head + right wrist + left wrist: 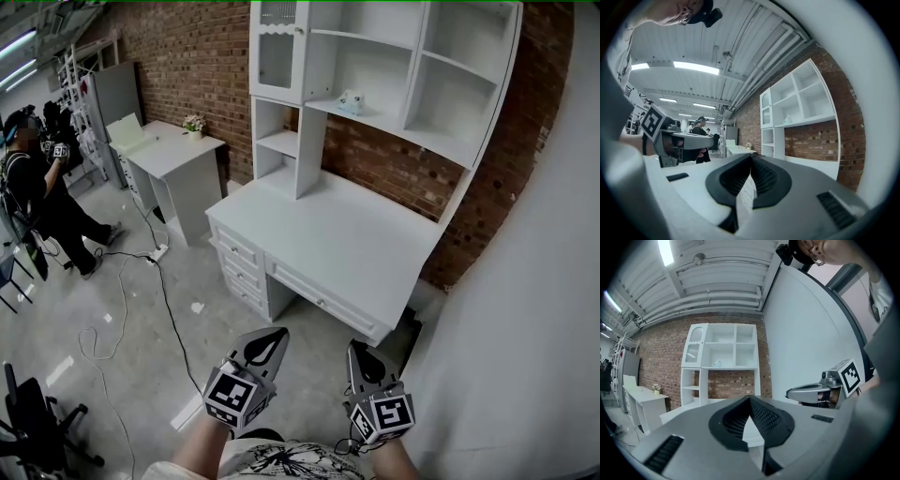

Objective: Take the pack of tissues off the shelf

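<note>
The pack of tissues (351,101) is a small pale bundle on the middle shelf of the white desk hutch (412,141), against the brick wall. It also shows far off as the tissue pack (716,363) in the left gripper view and the tissue pack (787,120) in the right gripper view. My left gripper (273,339) and right gripper (359,349) hang side by side over the floor, well short of the desk (319,234). Both are shut with nothing in them. From its own camera the left gripper (750,401) has its tips together, and so does the right gripper (751,158).
A second white desk (173,155) with a small flower pot (194,124) stands at the left. A person (37,187) stands beyond it. Cables (122,309) trail across the floor, and a black chair (37,422) is at the lower left. A white wall (553,281) closes the right side.
</note>
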A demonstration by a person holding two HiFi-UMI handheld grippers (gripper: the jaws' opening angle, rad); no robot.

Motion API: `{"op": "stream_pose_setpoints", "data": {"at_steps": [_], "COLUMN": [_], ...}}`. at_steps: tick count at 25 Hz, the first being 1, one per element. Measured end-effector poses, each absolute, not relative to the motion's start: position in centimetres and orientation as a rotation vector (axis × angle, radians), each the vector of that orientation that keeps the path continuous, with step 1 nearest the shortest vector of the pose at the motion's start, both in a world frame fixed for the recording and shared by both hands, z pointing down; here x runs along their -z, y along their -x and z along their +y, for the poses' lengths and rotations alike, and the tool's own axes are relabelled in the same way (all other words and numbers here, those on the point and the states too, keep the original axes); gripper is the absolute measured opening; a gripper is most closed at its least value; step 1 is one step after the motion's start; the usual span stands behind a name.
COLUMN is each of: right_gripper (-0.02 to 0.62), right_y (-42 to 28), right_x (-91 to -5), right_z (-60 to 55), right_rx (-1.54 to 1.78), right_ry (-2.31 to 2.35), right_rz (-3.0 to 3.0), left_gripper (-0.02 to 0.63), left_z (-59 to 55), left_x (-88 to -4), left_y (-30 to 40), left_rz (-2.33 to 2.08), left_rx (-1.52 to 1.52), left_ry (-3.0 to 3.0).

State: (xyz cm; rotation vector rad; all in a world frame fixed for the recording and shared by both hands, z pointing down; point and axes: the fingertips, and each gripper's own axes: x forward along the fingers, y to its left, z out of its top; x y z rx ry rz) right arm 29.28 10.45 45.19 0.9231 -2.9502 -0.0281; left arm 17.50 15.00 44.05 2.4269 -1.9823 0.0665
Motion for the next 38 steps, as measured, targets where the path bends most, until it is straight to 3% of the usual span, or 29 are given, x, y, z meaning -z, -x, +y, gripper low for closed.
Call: {"op": "stream_pose_setpoints", "data": {"at_steps": [9, 29, 38], "right_gripper": [0.006, 0.006, 0.008], "right_y": [-25.7, -1.5, 3.4], "right_x": [-46.3, -43.5, -44.3], "right_z": [6.0, -10.0, -16.1], "right_rx": [-0.053, 0.052, 0.111], "right_ry": [-0.924, -1.210, -1.207], "right_rz": [-2.938, -2.835, -2.785], "left_gripper": [0.014, 0.014, 0.014], "left_z": [11.7, -6.2, -12.7], "left_x": [-45.2, -42.5, -44.6], "left_y": [-13.6, 11.8, 16.9], "left_rz": [-2.041, -1.834, -1.811], "left_rx": [-0.122, -0.088, -0.057], "left_ry": [-2.398, -2.580, -2.545]}}
